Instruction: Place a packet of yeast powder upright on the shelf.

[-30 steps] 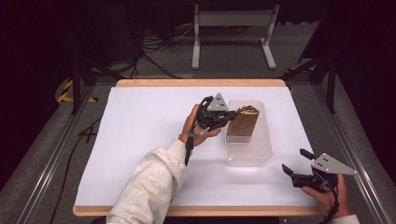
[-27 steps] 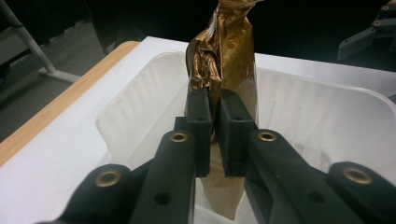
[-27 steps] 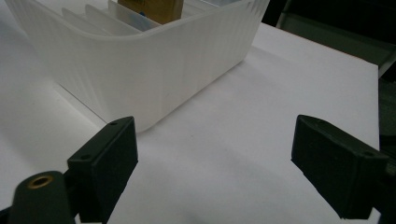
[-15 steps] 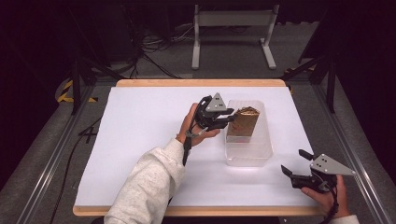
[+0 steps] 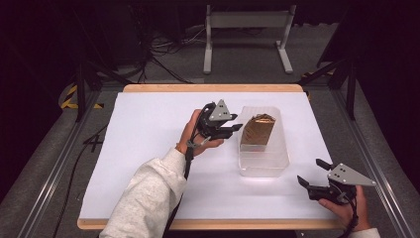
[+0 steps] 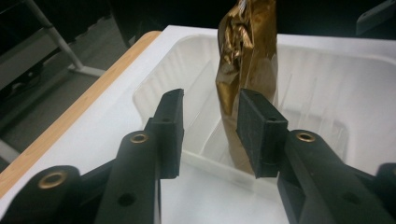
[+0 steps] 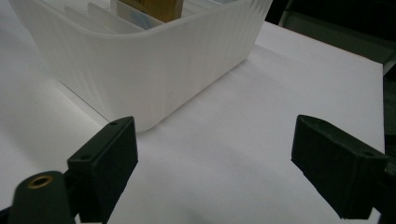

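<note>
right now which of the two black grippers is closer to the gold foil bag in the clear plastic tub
The left gripper, jaws open beside the standing gold foil bag in the clear plastic tub. The right gripper sits back near the table's front corner, also open.

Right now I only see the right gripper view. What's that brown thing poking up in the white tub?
Observer: A shiny gold bag, standing upright at the far end of the tub.
Operator: Is the other gripper holding it?
Observer: No. The left gripper sits beside the tub. Its jaws have just been opening, and its pads don't press the bag.
Operator: Where's my gripper?
Observer: The right gripper is open near the front right corner of the table, apart from the tub.
</note>
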Demonstrator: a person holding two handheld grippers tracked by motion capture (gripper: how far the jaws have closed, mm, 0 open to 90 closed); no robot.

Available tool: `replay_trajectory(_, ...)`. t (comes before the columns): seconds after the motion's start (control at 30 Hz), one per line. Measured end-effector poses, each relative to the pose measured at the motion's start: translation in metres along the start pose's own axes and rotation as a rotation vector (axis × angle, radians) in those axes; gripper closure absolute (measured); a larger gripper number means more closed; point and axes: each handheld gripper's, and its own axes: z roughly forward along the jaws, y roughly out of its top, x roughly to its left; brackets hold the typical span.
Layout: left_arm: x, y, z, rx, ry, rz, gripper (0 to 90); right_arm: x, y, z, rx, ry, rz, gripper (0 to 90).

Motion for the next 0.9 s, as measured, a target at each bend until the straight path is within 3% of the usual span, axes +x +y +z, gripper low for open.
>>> replay_trajectory(0.23,-0.002,-0.006,-0.002,0.044,0.049,0.049,54.9,0.0,0.0,0.0,0.002,0.002,-0.004,15.1)
replay_trajectory(0.5,-0.003,-0.011,-0.009,0.061,0.079,0.061,47.6,0.001,0.0,0.0,0.003,0.005,-0.004,15.1)
replay_trajectory(0.9,0.008,-0.029,-0.021,0.131,0.122,0.028,34.4,0.001,0.0,0.001,0.003,0.008,-0.008,15.1)
